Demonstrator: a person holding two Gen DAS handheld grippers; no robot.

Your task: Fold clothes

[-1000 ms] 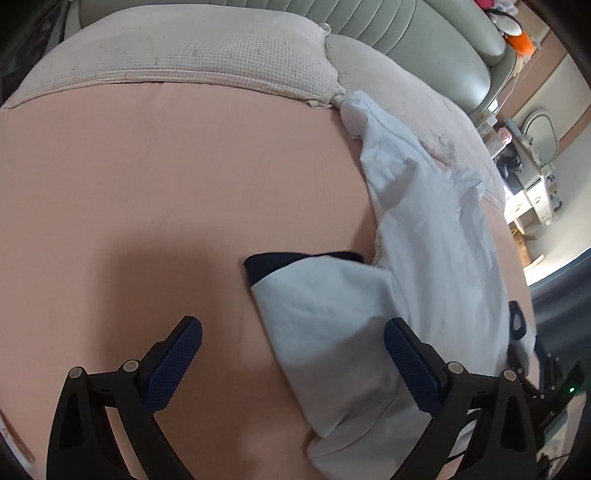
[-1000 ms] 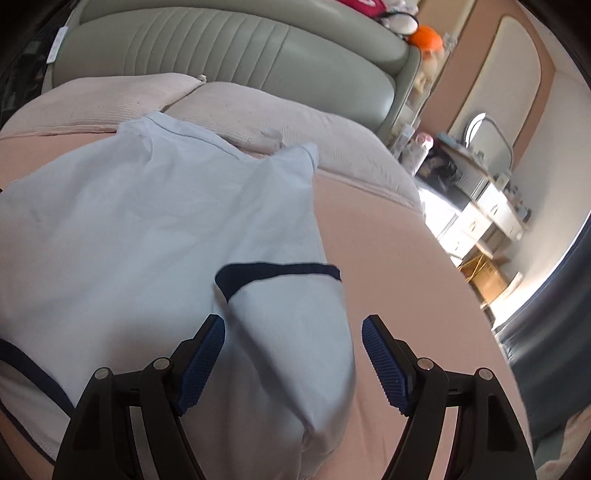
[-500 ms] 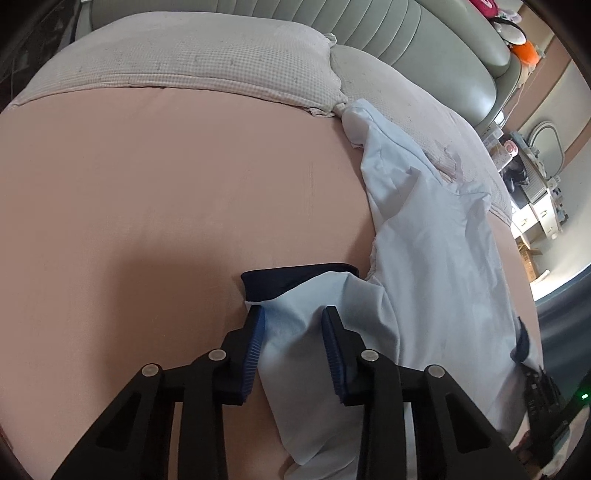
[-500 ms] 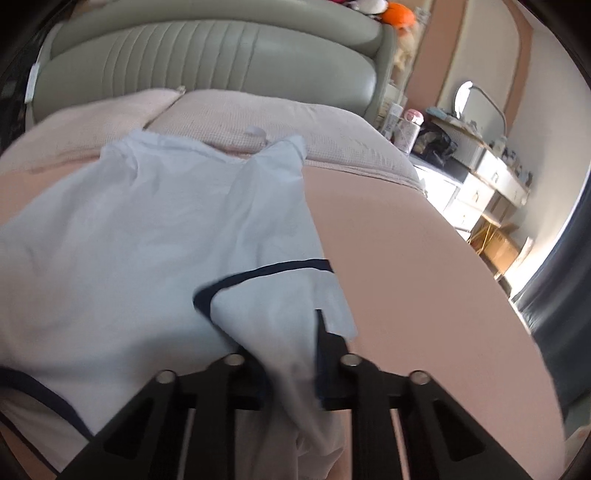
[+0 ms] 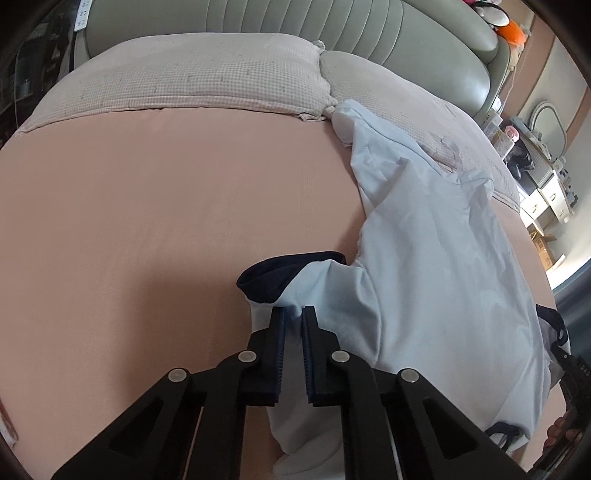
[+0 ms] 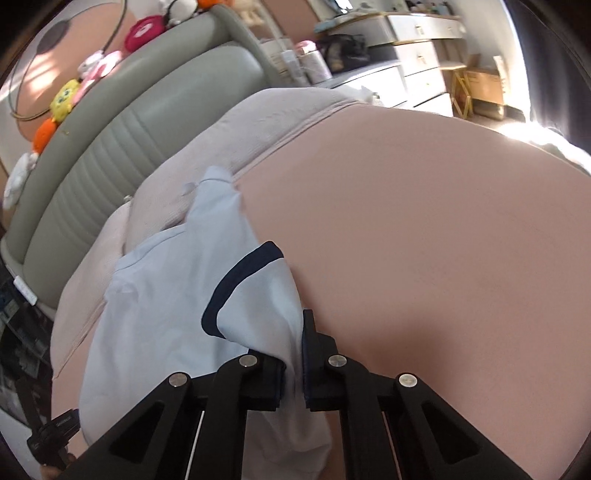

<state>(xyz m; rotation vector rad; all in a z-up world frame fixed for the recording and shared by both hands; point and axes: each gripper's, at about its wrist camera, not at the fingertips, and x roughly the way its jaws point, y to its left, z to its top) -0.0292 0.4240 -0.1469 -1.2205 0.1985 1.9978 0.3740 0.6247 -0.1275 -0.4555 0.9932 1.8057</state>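
- Left wrist view: the left gripper (image 5: pixel 293 314) has its jaws drawn together on the fabric of a sleeve (image 5: pixel 317 291) of the pale blue shirt (image 5: pixel 436 258); a second ago those jaws stood wide apart over the same sleeve, and they have just been closing, with cloth between them.
- Its navy cuff (image 5: pixel 280 269) lies just beyond the fingertips, now puckered and lifted a little off the pink bedsheet (image 5: pixel 166 221), where earlier it lay flat.
- The shirt's body spreads to the right of the gripper across the sheet, its top end reaching the pillows (image 5: pixel 192 77) by the grey-green padded headboard (image 5: pixel 332 33).
- Right wrist view: the right gripper (image 6: pixel 293 332) is pinched on the other sleeve (image 6: pixel 258 306), whose dark-trimmed cuff (image 6: pixel 240 280) curls up just ahead of the fingers; a second ago these jaws too were spread, and they have just been closing on the cloth.
- This view has tilted strongly since the earlier frame: the headboard (image 6: pixel 122 147) and pillows (image 6: pixel 258 125) now run diagonally up the left side, soft toys (image 6: pixel 66 99) sit along the headboard's top, and white drawers (image 6: pixel 417 51) show at the upper right.
- The sleeve is drawn over the shirt's body (image 6: pixel 159 295), more bunched than before, with bare bedsheet (image 6: pixel 443 240) filling the right of the view.
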